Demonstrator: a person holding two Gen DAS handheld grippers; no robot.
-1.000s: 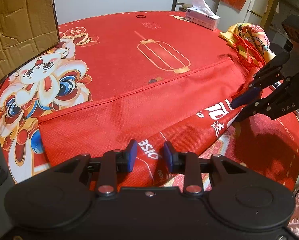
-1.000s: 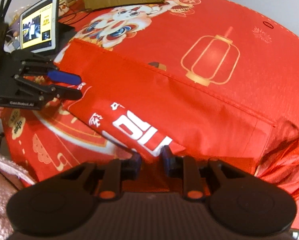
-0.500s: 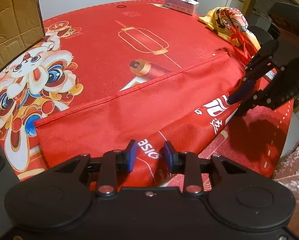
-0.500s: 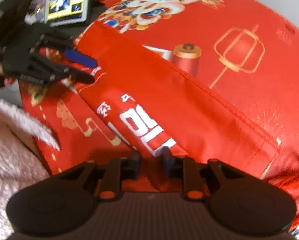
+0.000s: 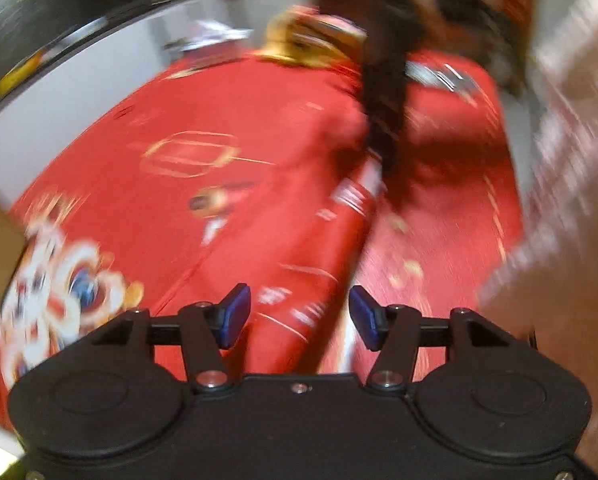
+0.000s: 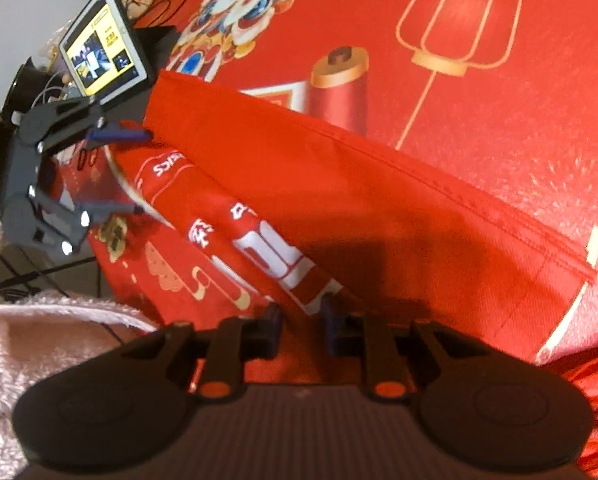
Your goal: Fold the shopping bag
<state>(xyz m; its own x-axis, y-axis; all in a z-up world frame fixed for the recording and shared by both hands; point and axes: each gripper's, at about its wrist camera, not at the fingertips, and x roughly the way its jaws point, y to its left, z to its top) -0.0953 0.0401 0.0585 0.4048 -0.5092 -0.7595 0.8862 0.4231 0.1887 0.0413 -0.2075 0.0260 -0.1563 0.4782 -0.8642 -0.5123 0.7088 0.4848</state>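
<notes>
While the left gripper (image 6: pixel 139 172) at the left has just opened its jaws wide off the shopping bag (image 6: pixel 339 200), whose printed edge now lies loose between its pads, the right gripper (image 6: pixel 299 320) nearer right has closed its narrow jaws a little further, pinching the bag's near folded edge. Judging by that, one lengthwise fold is set and the left end is free for re-gripping; the bag lies flat across the red worktop (image 6: pixel 499 100), empty as far as shows, with no other container clearly visible.
</notes>
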